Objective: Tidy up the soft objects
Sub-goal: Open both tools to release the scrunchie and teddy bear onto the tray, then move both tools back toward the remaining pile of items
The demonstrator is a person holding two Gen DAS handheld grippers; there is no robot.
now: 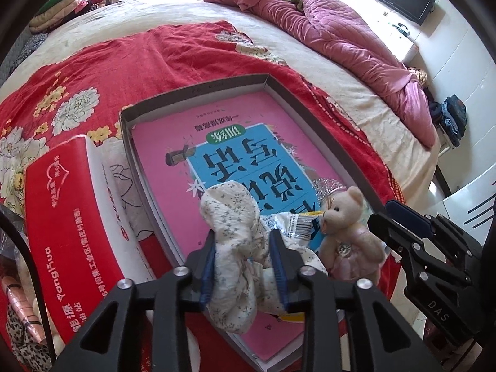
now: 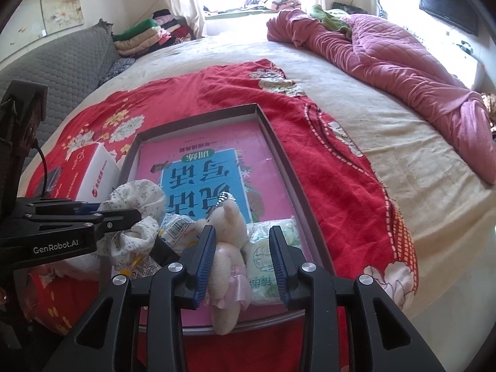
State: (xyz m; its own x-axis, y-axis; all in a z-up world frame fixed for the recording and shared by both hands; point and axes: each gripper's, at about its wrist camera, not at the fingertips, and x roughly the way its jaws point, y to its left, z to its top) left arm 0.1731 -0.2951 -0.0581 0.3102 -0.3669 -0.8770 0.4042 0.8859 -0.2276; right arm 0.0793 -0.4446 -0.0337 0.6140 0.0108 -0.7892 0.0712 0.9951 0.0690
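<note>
Looked mostly done: the white flower-print fabric scrunchie (image 1: 231, 232) and cream plush teddy bear (image 2: 228, 241) already sat in the shallow grey cardboard tray (image 2: 198, 121), with left gripper (image 1: 245, 266) and right gripper (image 2: 243, 257) both loosened around them, not pinching.

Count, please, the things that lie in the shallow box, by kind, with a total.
Books: 1, the pink book
Soft toys: 1, the bear
Cloth items: 1, the floral cloth
Plastic packets: 2, the barcode packet and the green packet
Total: 5
</note>
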